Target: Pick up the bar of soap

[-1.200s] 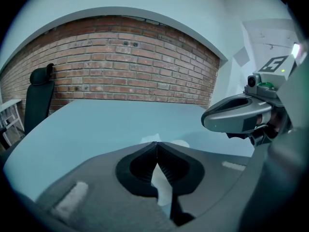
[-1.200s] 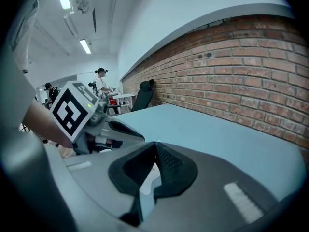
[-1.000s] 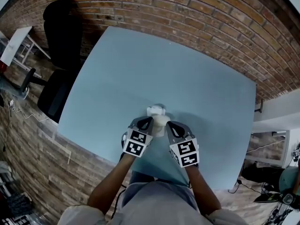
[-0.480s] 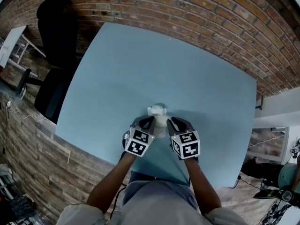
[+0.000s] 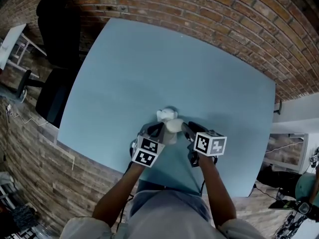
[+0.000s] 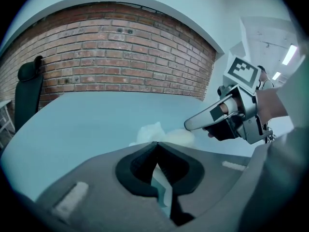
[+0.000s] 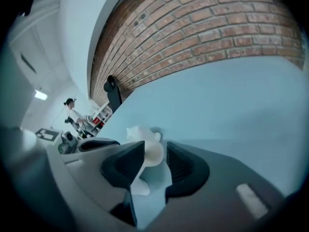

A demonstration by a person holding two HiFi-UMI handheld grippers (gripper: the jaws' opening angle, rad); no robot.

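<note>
Soft, even light falls on the pale bench (image 5: 149, 59), with faint diffuse shadows near its middle. A ceiling strip light (image 6: 290, 55) glows bright. All views bow strongly at the rims, corners dark; both gripper views look soft, foregrounds blurred.

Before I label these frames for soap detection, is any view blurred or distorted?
Head view: crisp, table edges bowed by the lens. Left gripper view: soap pale, soft-edged. Right gripper view: strong fisheye, dark corners, soap clearer.
</note>
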